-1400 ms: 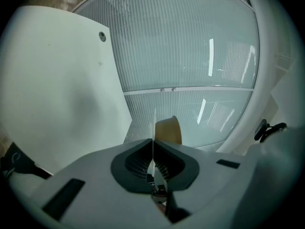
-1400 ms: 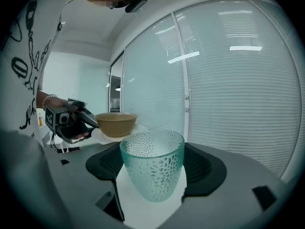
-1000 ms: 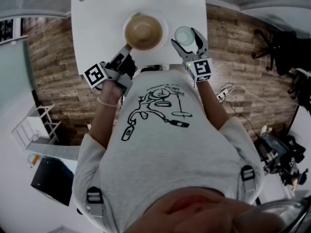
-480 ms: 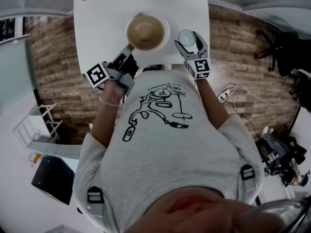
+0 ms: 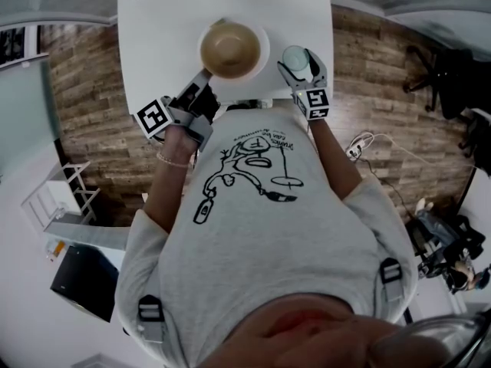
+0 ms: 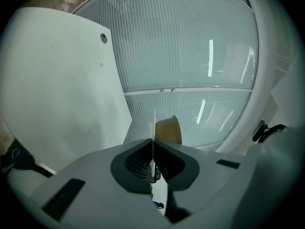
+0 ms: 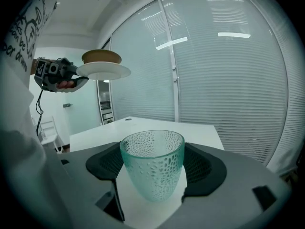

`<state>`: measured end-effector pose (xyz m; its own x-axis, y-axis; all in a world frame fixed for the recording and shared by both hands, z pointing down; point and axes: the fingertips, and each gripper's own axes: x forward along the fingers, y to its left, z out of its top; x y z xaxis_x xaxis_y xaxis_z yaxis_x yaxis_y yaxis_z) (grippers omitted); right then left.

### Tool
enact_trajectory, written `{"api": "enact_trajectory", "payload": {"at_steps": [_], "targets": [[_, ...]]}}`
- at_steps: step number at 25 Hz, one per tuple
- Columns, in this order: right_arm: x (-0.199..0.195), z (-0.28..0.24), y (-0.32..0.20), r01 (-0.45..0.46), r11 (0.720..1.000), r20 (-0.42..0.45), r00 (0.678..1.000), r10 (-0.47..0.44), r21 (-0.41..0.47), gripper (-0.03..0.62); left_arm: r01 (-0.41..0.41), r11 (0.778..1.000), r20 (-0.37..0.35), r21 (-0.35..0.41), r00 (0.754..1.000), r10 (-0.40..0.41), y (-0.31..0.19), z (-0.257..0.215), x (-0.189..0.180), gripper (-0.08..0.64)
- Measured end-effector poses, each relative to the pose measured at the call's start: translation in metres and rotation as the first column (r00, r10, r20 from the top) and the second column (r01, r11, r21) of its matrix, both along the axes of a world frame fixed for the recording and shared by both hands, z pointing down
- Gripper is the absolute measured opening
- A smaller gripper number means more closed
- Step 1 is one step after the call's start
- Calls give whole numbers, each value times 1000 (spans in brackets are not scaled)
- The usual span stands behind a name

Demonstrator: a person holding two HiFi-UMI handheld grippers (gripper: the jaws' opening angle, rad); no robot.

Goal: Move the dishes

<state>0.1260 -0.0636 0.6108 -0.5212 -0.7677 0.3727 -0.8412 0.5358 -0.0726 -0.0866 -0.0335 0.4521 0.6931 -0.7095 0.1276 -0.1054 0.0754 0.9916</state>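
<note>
Head view: my left gripper (image 5: 202,77) clamped on rim of plate (image 5: 261,58), bowl (image 5: 229,48) sitting on plate, over table (image 5: 165,29). My right gripper (image 5: 301,61) grasping glass (image 5: 294,55) by table's near edge.
Left gripper view: I see jaws pinched on plate, edge-on.
Right gripper view: pads press glass's sides; plate aloft at left.

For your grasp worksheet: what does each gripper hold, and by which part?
Left gripper: white plate, pinched at its rim. Right gripper: glass cup, by its sides.
</note>
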Motion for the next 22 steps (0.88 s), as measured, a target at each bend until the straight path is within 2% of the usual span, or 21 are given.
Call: {"api": "enact_trajectory", "payload": {"at_steps": [7,22], "targets": [[0,14,2,21,1000,-16,1000,-21,-9,390,1,1000,2,-5,1000,-1,5,1,-2,9],[8,44,1,-11,998,-26,1000,10,-64,390,2,1000,2,3,1000,-2,9,-1,-6,9]]}}
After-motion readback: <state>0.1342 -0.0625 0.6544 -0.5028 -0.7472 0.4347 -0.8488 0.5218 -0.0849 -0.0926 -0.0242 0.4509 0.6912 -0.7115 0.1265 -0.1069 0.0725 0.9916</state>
